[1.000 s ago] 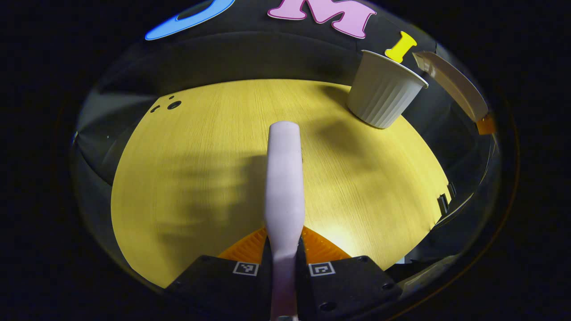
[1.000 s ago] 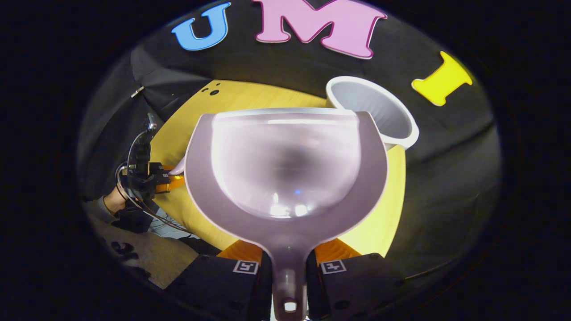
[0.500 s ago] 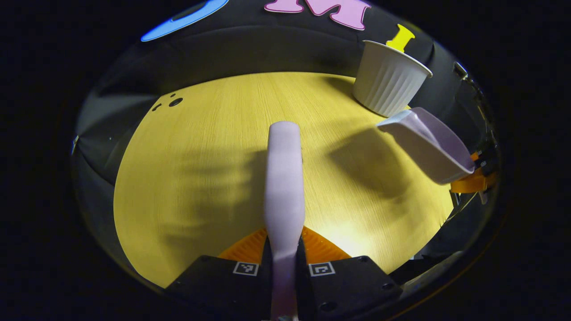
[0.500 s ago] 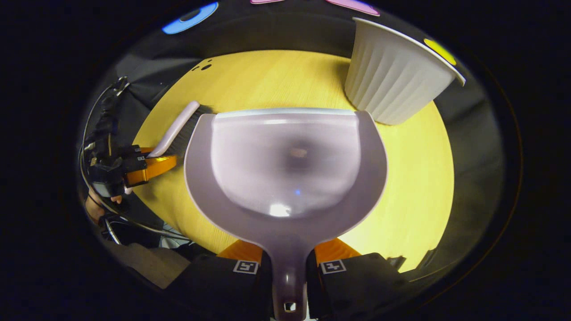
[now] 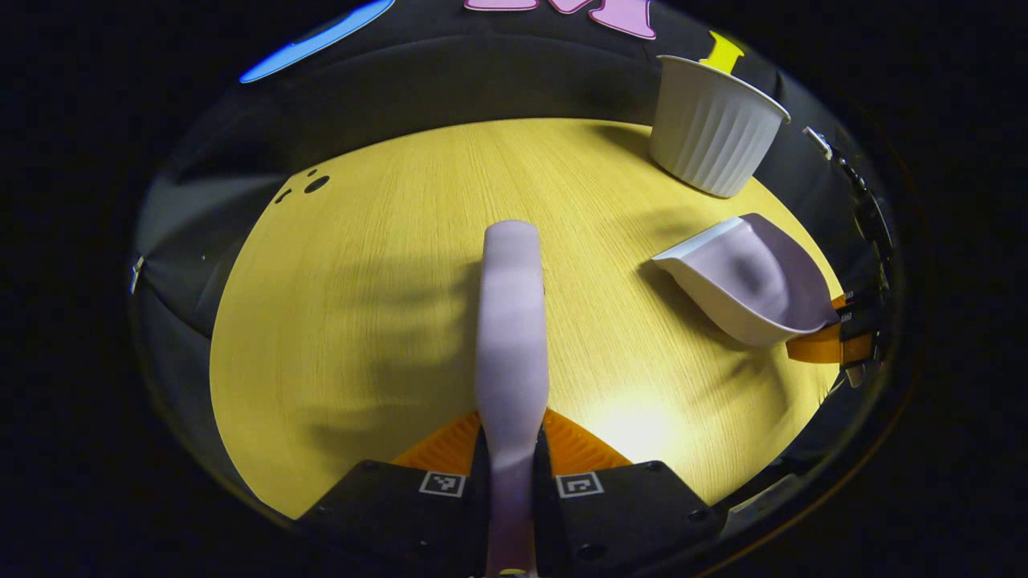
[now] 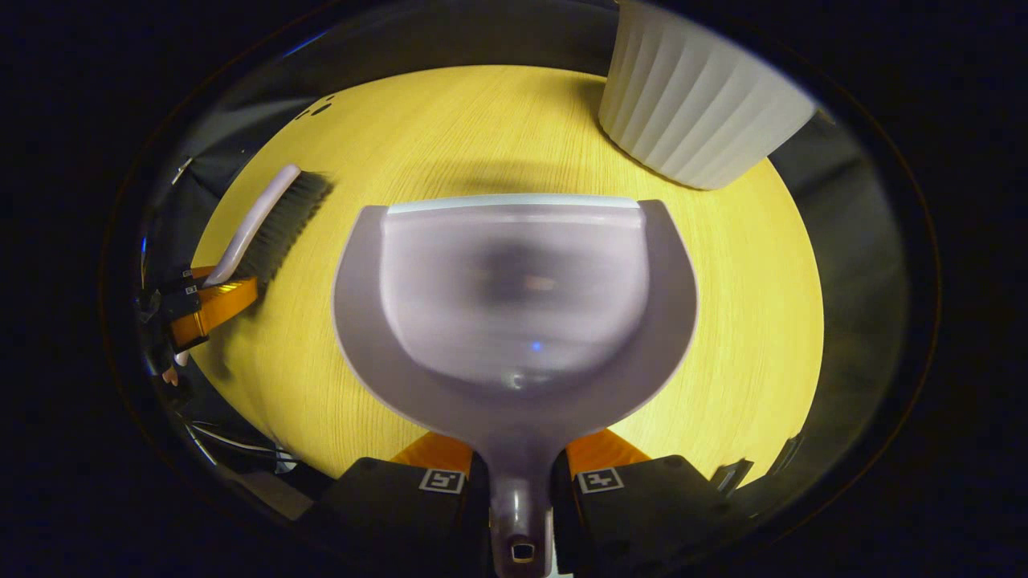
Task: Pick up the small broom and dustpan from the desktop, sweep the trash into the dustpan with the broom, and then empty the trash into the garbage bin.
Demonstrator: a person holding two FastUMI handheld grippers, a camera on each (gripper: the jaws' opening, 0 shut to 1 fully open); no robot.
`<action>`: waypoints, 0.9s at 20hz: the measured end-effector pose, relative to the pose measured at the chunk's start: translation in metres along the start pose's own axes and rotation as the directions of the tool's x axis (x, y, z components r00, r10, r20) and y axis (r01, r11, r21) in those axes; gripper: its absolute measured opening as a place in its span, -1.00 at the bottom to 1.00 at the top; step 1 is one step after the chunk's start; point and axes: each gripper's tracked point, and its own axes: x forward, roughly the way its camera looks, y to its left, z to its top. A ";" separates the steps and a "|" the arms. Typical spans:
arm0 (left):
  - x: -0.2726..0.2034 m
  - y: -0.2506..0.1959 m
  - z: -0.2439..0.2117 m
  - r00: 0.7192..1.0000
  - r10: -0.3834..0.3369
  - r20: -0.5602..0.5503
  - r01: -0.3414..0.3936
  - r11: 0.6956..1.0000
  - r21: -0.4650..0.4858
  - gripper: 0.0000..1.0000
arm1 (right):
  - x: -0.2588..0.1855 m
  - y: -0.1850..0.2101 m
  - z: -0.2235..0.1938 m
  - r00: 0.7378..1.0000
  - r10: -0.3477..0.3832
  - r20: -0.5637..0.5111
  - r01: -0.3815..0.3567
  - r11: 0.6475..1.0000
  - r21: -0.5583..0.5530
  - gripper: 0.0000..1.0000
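Observation:
My left gripper (image 5: pixel 511 474) is shut on the pale lilac broom (image 5: pixel 511 321), whose back runs forward over the yellow desktop (image 5: pixel 361 305). In the right gripper view the broom (image 6: pixel 261 217) shows its dark bristles at the far left, held by that orange-fingered left gripper (image 6: pixel 205 305). My right gripper (image 6: pixel 520 474) is shut on the handle of the lilac dustpan (image 6: pixel 514 297); its pan looks empty and hangs low over the desktop (image 6: pixel 739 321). The left gripper view shows the dustpan (image 5: pixel 747 281) at right with the right gripper (image 5: pixel 835 341) behind it. The white ribbed garbage bin (image 6: pixel 691 112) stands beyond the pan, also the garbage bin (image 5: pixel 711 128).
Small dark holes (image 5: pixel 309 183) mark the desktop's far left corner. Black cloth surrounds the table. The desktop's near right edge (image 5: pixel 771 457) drops away close to the dustpan.
The dustpan has come down and away from the bin's mouth toward the desktop, its view tilting downward. The broom has barely moved.

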 end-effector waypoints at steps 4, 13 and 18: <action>0.000 0.001 0.002 0.999 0.033 -0.011 -0.033 0.999 0.013 -0.46 | 0.006 0.003 -0.004 1.000 0.004 -0.017 -0.004 1.000 0.000 -0.28; -0.003 0.003 0.002 0.998 0.050 -0.026 -0.048 0.997 0.052 -0.39 | 0.002 0.007 -0.014 0.999 0.027 -0.024 -0.027 1.000 0.006 -0.22; -0.014 0.002 0.007 0.998 0.057 0.000 -0.056 0.995 0.080 -0.34 | -0.015 0.010 -0.018 0.998 0.057 -0.018 -0.056 0.998 0.021 -0.19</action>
